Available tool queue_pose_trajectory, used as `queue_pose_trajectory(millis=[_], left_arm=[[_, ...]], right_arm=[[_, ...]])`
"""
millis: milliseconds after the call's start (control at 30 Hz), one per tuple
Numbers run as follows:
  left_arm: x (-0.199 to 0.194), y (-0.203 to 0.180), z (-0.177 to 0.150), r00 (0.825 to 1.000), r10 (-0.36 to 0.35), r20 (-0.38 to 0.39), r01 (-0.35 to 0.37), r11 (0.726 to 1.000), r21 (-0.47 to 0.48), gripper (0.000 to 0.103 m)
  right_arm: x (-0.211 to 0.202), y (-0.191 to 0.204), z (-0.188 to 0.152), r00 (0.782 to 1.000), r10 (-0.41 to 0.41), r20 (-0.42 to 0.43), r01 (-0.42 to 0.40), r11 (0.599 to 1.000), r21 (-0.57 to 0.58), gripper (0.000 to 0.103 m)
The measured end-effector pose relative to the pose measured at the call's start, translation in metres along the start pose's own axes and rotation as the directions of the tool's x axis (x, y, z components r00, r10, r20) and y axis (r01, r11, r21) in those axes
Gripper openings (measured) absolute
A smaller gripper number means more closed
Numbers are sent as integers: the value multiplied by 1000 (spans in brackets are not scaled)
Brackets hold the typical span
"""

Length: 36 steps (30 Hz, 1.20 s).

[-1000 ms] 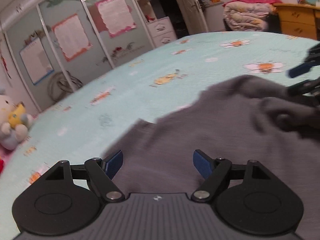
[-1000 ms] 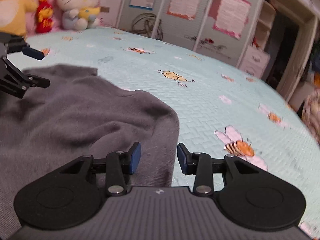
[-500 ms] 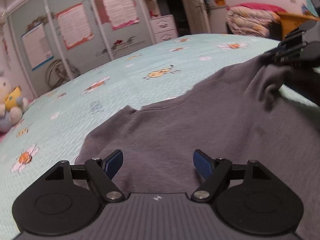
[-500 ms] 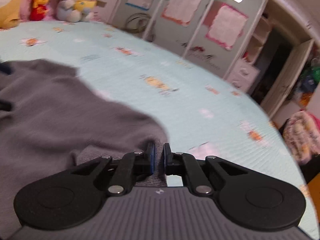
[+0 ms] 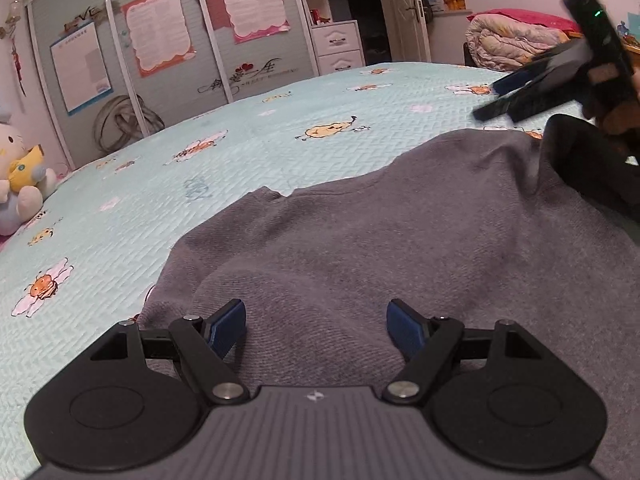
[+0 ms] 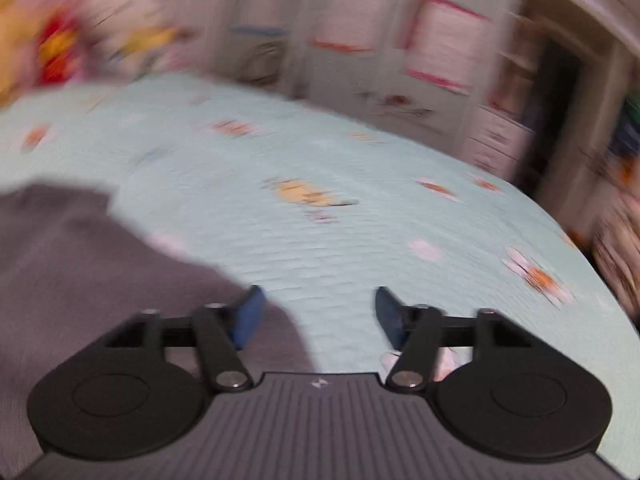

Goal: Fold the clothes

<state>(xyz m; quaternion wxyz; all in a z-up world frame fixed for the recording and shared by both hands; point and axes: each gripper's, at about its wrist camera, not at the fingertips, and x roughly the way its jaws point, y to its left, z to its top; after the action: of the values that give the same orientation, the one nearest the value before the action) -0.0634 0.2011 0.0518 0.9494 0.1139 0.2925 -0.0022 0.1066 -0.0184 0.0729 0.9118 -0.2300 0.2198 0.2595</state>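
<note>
Left hand-held gripper [image 5: 316,326] wide open, empty, right hand-held gripper [image 6: 316,312] opening, empty, over nubby grey knit sweater [image 5: 380,240].

The right gripper [image 6: 316,316], half a second ago pinched shut on the edge of the grey sweater [image 5: 400,240], is now opening, with nothing between its jaws. It now sits above the bedspread [image 6: 340,232], clear of the cloth. The sweater's right side, lifted into a peak half a second ago, now lies lower on the bed. The right wrist view is now blurred.
</note>
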Motion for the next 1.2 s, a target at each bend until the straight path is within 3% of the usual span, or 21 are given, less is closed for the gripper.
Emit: queue_pose_trajectory(millis=[67,200,233,267,300,400,467,533,700,800,900,933,1000,1100,1200], left_arm=[[-1,-1,1,1000,-9,5,9,1000,1,82],[0,-2,0,1000,-14,2,14,1000,24,82],[1,-2,0,1000,-16,2,16,999,29,82],[1,-2,0,1000,-18,2,18,999,32,82],[1,-1,0,1000,-19,3,19,999,30,82],[-2,6,3,1000,-10,21,10,1000,7,82],[-4,14,7,999,3,43,-2,1000,-14,82],[-6,24,14,997,19,69,-17,999,-34,82],[6,60,37,994,54,92,-47,995,-83,89],[34,85,52,997,44,56,-38,993,-108,89],[66,108,65,998,-58,32,62,989,-137,89],[75,116,68,996,-88,26,91,980,-179,89],[94,137,70,982,-187,3,178,929,-325,89],[121,165,66,946,-325,-4,272,798,-538,88],[138,171,60,929,-368,-31,277,749,-602,88]], right_arm=[[14,13,3,997,55,-51,-60,993,-106,64],[38,30,4,992,63,-112,-92,958,-271,61],[44,29,4,987,91,-130,-125,952,-280,54],[50,29,4,981,110,-158,-152,948,-281,20],[56,29,4,973,121,-196,-172,947,-271,10],[64,26,8,974,94,-206,-152,945,-289,9],[71,13,12,982,48,-182,-90,968,-234,8],[82,4,10,976,29,-215,-66,984,-168,8],[81,4,-6,976,-20,-216,13,999,-33,8],[77,3,-18,987,-39,-158,49,997,58,8],[76,3,-28,995,-41,-88,52,992,117,8],[77,0,-29,997,-30,-77,41,990,138,8],[78,-14,-28,998,13,-62,-1,980,201,8],[79,-27,-32,997,66,-40,-52,955,291,9],[77,-20,-33,998,53,-38,-40,960,277,9]])
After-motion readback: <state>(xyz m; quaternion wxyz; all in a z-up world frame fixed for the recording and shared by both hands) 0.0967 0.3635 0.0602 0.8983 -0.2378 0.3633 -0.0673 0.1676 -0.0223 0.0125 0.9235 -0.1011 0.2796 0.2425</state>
